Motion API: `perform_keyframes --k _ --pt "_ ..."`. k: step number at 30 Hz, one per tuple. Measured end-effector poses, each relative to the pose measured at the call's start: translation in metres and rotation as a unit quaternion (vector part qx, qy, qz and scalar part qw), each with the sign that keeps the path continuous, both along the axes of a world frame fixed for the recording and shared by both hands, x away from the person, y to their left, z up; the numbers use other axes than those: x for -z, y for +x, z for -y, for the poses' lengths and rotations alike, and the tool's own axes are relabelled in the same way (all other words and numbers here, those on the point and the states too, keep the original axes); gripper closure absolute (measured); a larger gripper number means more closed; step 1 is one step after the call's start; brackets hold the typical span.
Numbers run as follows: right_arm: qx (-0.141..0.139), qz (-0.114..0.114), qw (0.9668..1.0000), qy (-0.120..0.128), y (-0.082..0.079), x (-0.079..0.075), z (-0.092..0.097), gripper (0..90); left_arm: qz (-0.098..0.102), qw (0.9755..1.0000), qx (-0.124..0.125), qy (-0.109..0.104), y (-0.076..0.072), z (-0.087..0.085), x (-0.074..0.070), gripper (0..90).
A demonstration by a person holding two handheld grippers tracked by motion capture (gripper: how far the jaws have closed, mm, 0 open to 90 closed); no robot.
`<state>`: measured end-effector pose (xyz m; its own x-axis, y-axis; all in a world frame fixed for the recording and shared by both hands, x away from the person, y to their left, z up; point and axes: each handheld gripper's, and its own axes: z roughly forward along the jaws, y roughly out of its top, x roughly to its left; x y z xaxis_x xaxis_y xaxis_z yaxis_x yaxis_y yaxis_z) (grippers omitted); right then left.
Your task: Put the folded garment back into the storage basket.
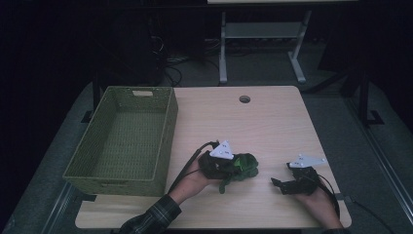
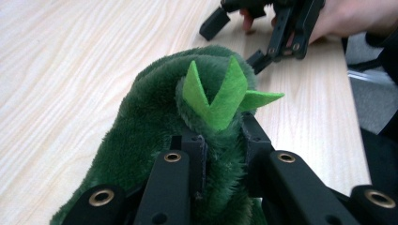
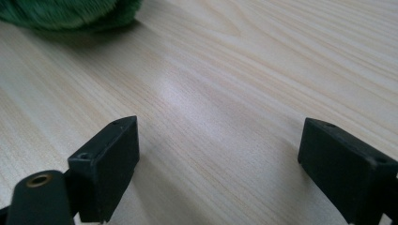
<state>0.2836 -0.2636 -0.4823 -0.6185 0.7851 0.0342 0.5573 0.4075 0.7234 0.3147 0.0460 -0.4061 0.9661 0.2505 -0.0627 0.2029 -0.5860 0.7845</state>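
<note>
The jaws of your left gripper (image 2: 220,140) pinch the green plush toy (image 2: 155,122); the right gripper (image 3: 218,164) jaws stand spread, empty. You are lifting; next, probably, carry it to the wicker basket (image 1: 163,141).

One green plush toy (image 1: 242,167) on the table (image 1: 272,122). One basket (image 1: 124,139) at its left edge. Two grippers: left (image 1: 233,168), right (image 1: 282,185).
</note>
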Motion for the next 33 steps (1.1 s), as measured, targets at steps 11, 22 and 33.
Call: perform_keyframes --k 11,22,33 --pt "-0.001 0.000 1.0000 0.000 0.000 0.000 0.000 12.4 -0.006 0.9998 -0.013 -0.013 0.010 -0.023 -0.038 75.9" --pt "0.000 -0.001 1.0000 0.000 0.000 0.000 0.000 12.4 -0.015 0.9989 -0.032 -0.032 0.019 -0.058 -0.071 75.6" --pt "0.000 0.000 1.0000 -0.001 0.001 0.000 0.000 12.4 -0.009 0.9974 -0.061 -0.037 0.030 -0.097 -0.101 75.4"
